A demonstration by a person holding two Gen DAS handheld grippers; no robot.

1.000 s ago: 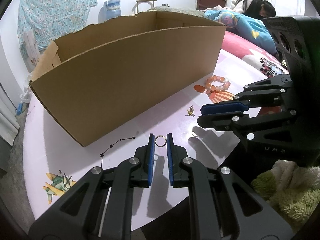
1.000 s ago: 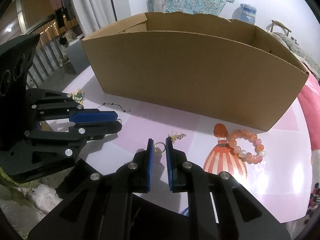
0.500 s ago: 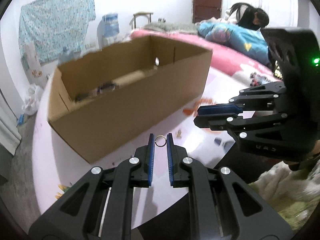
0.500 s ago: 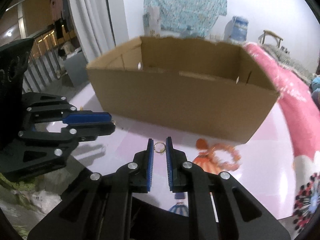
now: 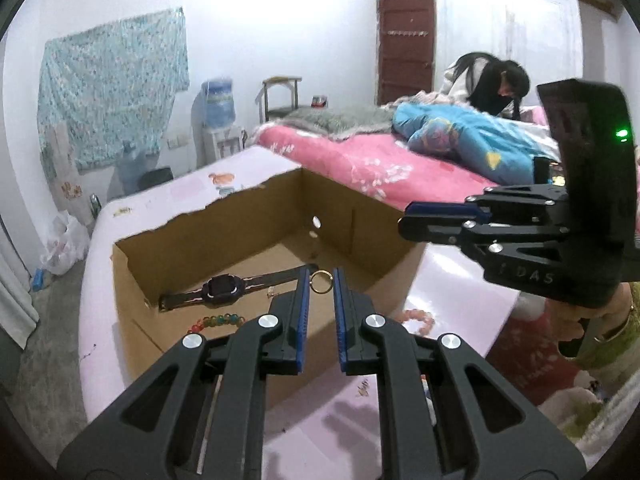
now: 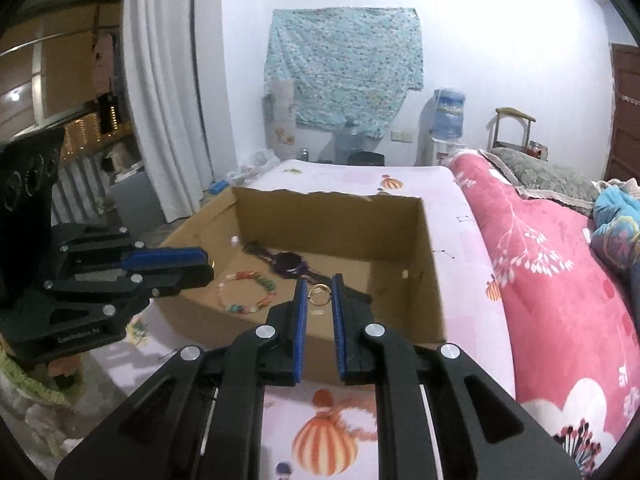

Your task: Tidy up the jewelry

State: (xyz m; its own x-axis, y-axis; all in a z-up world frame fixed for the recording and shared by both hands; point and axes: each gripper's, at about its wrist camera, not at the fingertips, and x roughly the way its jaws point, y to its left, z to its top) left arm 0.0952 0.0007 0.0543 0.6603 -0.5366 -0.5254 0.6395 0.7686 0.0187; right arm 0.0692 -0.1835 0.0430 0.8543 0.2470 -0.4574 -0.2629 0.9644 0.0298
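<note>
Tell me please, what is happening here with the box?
A person holds two grippers. The left gripper and the right gripper each pinch a small gold ring at the near edge of the open cardboard box. A watch and a beaded bracelet already lie inside.

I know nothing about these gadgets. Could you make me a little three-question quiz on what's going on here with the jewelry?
1. True or false: each gripper is pinching a small gold ring.
2. What lies in the cardboard box? A) a watch and a beaded bracelet B) a necklace C) nothing
3. Fill in: the orange bead bracelet lies ___ the box.

Key:
1. True: left gripper holds a ring, right gripper holds another ring.
2. A: watch, multicoloured bracelet.
3. Outside, on the table.
</note>
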